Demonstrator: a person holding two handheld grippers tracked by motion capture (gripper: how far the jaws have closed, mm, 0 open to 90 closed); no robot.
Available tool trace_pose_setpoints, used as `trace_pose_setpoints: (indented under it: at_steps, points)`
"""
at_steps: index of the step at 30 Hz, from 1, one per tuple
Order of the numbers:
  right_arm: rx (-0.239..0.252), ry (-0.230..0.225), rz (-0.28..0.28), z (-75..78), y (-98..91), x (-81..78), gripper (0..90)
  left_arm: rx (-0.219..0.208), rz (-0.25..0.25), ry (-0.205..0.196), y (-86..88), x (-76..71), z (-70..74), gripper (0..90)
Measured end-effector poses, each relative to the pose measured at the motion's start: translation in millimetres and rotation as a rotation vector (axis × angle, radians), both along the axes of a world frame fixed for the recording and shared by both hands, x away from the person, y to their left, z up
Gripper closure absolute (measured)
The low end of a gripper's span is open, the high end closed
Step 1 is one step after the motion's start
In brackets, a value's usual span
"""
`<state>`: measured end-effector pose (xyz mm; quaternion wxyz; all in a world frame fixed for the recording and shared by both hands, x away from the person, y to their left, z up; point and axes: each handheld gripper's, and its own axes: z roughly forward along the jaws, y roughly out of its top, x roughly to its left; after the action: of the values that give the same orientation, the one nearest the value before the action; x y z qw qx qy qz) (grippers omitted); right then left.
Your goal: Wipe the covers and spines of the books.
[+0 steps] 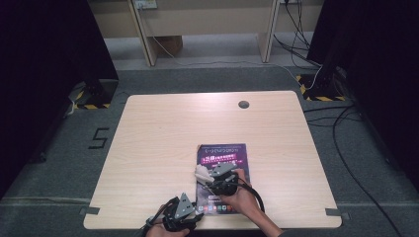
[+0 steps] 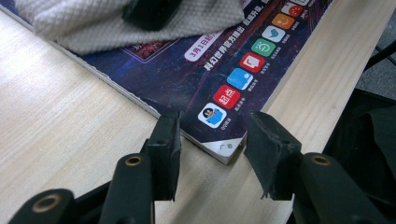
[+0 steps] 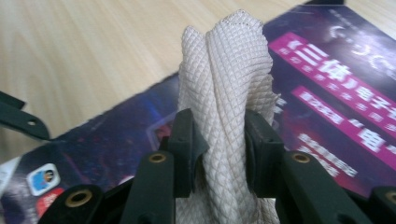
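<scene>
A dark purple magazine (image 1: 225,157) with pink lettering lies flat on the wooden table (image 1: 163,128), near its front edge. On the cover rests a beige waffle-weave cloth (image 1: 201,173), bunched up between the pads of my right gripper (image 1: 211,178), which is shut on it. In the right gripper view the cloth (image 3: 224,84) rises as a twisted fold above the right gripper (image 3: 219,140). My left gripper (image 2: 215,123) stands open at the magazine's (image 2: 187,79) near left corner, one jaw on each side of it with gaps showing. In the high view the left gripper (image 1: 190,217) sits at the table's front edge.
A round cable hole (image 1: 243,104) sits near the table's far edge. The table's front edge (image 2: 322,70) runs close beside the magazine. Cables (image 1: 341,128) trail over the grey floor to the right, and desk legs (image 1: 143,34) stand at the back.
</scene>
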<state>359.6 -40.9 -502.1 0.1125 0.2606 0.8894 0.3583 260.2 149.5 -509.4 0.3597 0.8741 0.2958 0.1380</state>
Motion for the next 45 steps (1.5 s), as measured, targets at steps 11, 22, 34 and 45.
trace_pose_setpoints:
  at_steps: [11,22,34,45]
  points:
    - [-0.005,-0.009,-0.015,-0.1,0.9,3.0,68.1,-0.011,0.010,-0.007,-3.9,7.4,-1.2,55.3]
    - [-0.007,0.000,0.003,0.4,3.8,2.6,66.5,0.000,0.017,-0.037,-9.0,11.0,-1.7,55.6]
    - [0.004,0.026,-0.077,2.0,-36.2,18.2,68.6,-0.005,0.040,-0.049,-6.9,10.7,-3.7,48.1]
    - [-0.020,0.011,-0.222,4.2,-85.1,32.2,68.6,0.000,0.045,-0.056,-7.6,10.3,-3.6,45.8]
